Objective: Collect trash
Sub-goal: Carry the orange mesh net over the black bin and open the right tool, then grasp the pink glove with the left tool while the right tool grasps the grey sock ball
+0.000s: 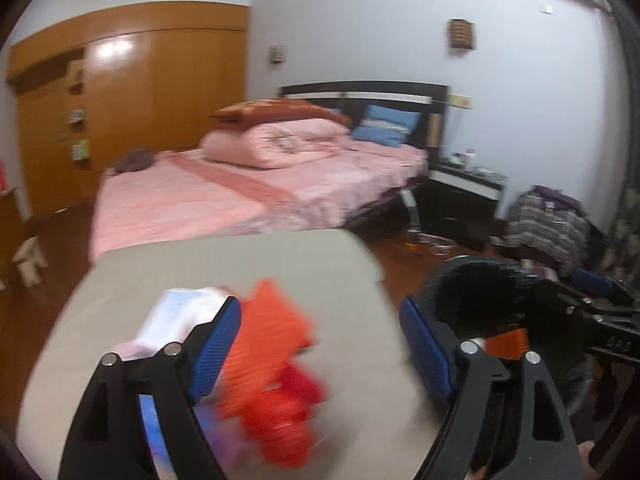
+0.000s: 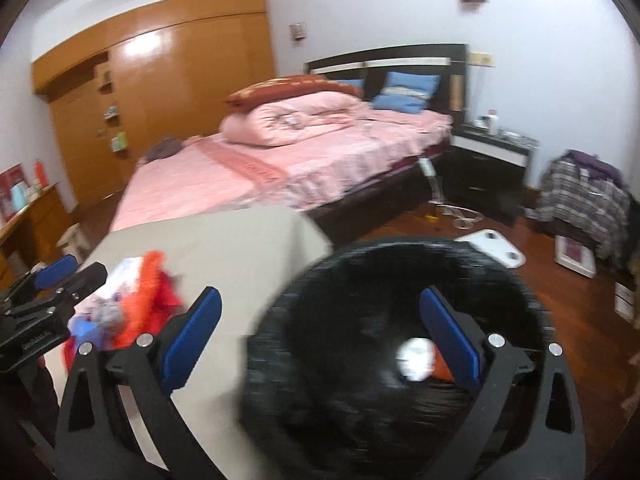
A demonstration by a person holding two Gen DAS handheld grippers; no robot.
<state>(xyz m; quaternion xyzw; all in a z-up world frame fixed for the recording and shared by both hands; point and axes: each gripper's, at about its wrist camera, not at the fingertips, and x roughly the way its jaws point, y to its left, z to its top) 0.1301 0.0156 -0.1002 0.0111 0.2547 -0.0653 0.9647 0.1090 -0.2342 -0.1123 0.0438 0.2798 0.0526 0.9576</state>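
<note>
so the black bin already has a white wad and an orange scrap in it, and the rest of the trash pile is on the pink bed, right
Not quite. The remaining trash pile lies on the beige table, not the pink bed, as the right wrist view shows. The rest holds: the black bin contains a white wad and an orange scrap.

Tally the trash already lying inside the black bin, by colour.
White crumpled paper piece: 1
Orange scrap: 1
Total: 2 visible inside the round black bin.
The blurred pile of orange, red and white wrappers on the beige table is not counted, since its pieces cannot be told apart.
</note>
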